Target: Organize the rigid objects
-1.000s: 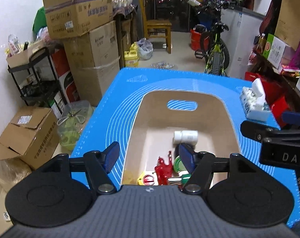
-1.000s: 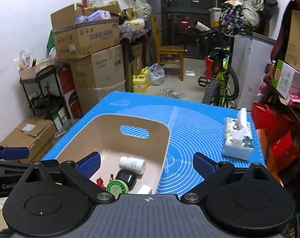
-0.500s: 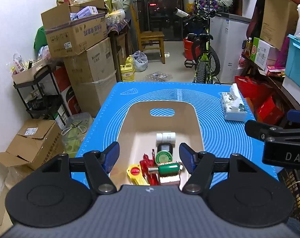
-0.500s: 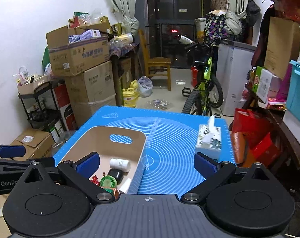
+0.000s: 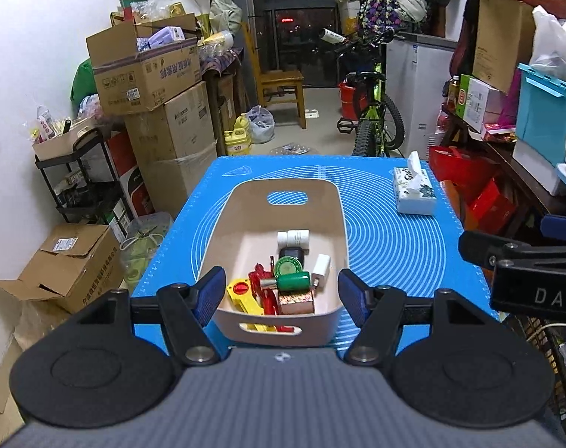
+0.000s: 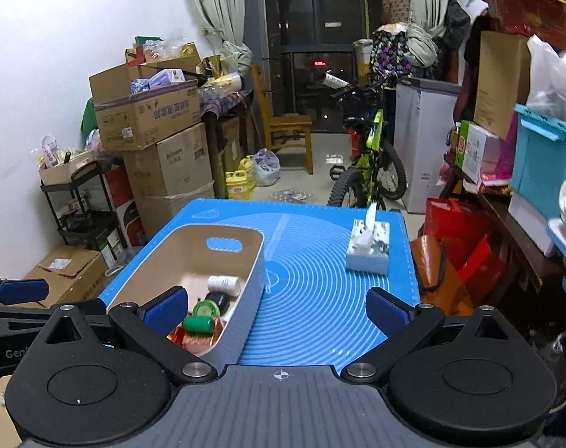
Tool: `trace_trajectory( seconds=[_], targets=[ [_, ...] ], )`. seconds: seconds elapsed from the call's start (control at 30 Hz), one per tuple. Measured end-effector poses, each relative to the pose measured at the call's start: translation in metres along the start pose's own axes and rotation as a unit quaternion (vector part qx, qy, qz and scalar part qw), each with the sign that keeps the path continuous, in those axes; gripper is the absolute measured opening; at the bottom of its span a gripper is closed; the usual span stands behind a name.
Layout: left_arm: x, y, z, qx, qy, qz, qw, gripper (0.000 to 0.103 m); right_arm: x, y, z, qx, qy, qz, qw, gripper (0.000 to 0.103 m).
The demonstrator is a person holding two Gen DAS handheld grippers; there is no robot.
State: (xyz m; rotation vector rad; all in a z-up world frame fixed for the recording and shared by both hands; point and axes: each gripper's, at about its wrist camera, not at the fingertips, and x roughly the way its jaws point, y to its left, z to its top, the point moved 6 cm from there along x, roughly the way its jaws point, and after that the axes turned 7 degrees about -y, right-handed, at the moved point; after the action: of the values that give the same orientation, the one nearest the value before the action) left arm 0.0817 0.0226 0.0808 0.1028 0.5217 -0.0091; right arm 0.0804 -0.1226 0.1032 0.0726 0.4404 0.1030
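Observation:
A beige bin (image 5: 245,194) with handle cut-outs stands on the blue mat (image 5: 387,246). It also shows in the right wrist view (image 6: 256,261). Inside lie a white bottle (image 5: 293,239), a green cylinder (image 5: 293,282), a green round lid (image 5: 285,265), a white charger (image 5: 322,267), a red toy (image 5: 258,280), a yellow tool (image 5: 240,291) and a copper-coloured block (image 5: 296,302). My left gripper (image 5: 281,293) is open and empty, held back above the bin's near end. My right gripper (image 6: 279,308) is open and empty, over the mat right of the bin.
A tissue box (image 5: 413,190) sits at the mat's far right; it also shows in the right wrist view (image 6: 368,250). Cardboard boxes (image 5: 148,71) and a black shelf (image 5: 81,183) stand left of the table. A bicycle (image 5: 372,112) and cluttered shelves (image 5: 507,142) stand beyond and to the right.
Both grippers have pulled back and up from the bin, so the whole bin and more of the room now show. Both stay open and empty.

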Motion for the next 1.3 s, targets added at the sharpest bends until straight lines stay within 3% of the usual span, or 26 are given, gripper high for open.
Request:
trace_trajectory(
  seconds=[0.7, 1.07, 1.3],
  targets=[
    [-0.022, -0.025, -0.084, -0.003, -0.005, -0.004, 1.0, 0.069, -0.063, -0.026, -0.094, 0.017, -0.008, -0.018, 1.0, 0.1],
    [-0.023, -0.029, -0.123, 0.016, -0.009, 0.008, 0.9998, 0.069, -0.065, -0.016, -0.135, 0.012, -0.01, -0.009, 1.0, 0.1],
    [-0.018, -0.028, -0.14, 0.018, -0.003, 0.004, 0.9998, 0.069, -0.066, -0.009, -0.144, -0.005, -0.023, -0.007, 1.0, 0.1]
  ],
)
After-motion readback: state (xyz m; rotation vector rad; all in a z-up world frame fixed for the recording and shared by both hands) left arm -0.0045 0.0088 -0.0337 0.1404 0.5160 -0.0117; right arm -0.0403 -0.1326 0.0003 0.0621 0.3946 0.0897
